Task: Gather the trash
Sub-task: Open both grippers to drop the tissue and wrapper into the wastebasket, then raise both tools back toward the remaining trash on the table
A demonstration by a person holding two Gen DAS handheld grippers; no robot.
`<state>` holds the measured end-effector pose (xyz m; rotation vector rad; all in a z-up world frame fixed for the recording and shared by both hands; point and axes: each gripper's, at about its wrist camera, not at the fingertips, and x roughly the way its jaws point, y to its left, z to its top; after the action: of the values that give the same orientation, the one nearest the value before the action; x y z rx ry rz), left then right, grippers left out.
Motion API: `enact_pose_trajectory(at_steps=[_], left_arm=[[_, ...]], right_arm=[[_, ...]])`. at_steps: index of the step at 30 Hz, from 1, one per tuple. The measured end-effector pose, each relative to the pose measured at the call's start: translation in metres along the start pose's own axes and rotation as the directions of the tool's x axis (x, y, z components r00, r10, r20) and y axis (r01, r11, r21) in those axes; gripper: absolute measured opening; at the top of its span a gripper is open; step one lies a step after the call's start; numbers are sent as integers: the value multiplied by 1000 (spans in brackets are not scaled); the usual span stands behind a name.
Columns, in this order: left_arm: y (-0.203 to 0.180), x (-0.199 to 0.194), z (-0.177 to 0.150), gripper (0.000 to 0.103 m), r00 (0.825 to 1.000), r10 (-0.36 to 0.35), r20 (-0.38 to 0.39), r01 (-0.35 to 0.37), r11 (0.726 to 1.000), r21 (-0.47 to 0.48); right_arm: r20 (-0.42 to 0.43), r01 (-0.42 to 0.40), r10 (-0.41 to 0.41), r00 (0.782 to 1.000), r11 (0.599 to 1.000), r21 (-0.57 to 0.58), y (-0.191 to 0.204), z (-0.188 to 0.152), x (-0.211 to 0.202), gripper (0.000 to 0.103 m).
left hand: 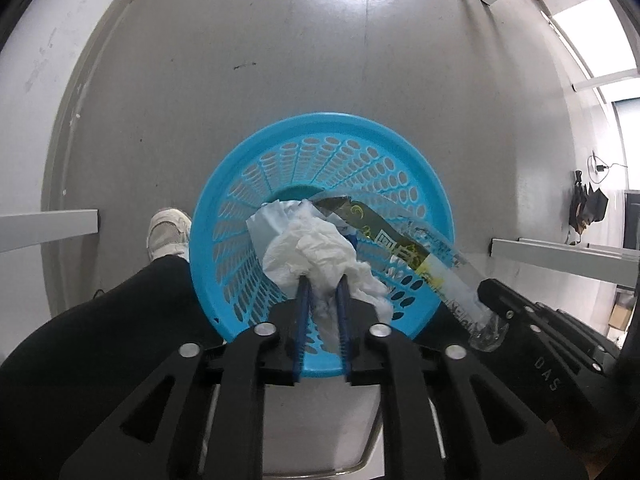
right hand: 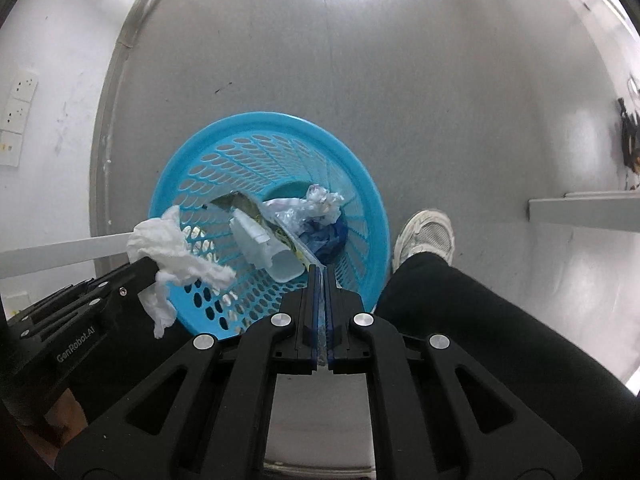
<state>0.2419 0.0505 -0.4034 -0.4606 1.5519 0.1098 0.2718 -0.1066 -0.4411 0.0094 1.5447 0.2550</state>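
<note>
Left gripper [left hand: 322,280] pinched a crumpled white tissue [left hand: 312,250] over the blue basket [left hand: 240,184]; right gripper [right hand: 320,270] clamped a clear plastic wrapper [left hand: 452,284]. White sneaker [right hand: 426,236] beside it. "GenRobot.AI" showed.

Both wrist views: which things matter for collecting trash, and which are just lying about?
Job:
- bin
- tissue, in left gripper
- wrapper, in right gripper
- trash in bin

Lying about:
- shoe
- table legs
- wall sockets
</note>
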Motion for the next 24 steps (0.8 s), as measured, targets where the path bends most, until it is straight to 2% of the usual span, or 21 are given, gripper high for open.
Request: enact_pose_trajectory(at_steps=[1, 2, 6, 8, 13, 19, 24], left_arm=[[1, -1, 2, 40, 1000, -4, 7, 4, 1000, -8], [4, -3, 3, 44, 1000, -6, 20, 7, 1000, -22], [4, -3, 2, 45, 1000, -1, 24, 1, 999, -35], [1, -5, 1, 45, 1000, 0, 29, 1, 1000, -21], [7, -22, -2, 45, 998, -2, 68, 5, 999, -41], [9, -45, -21, 47, 994, 10, 108, -8, 1000, -11], [9, -73, -44, 48, 981, 13, 191, -18, 1000, 21]], right_arm=[[2, -11, 11, 1000, 1000, 7, -1, 1, 1, 4], [5, -20, 20, 1000, 1000, 11, -2, 1, 1, 7], [-10, -36, 36, 999, 999, -11, 1, 0, 4, 18], [-18, -46, 46, 999, 998, -38, 7, -2, 4, 28], [25, -58, 60, 998, 996, -72, 13, -10, -15, 29], [95, -11, 28, 995, 986, -167, 28, -37, -44, 34], [135, -29, 56, 989, 980, -197, 33, -67, -70, 36]])
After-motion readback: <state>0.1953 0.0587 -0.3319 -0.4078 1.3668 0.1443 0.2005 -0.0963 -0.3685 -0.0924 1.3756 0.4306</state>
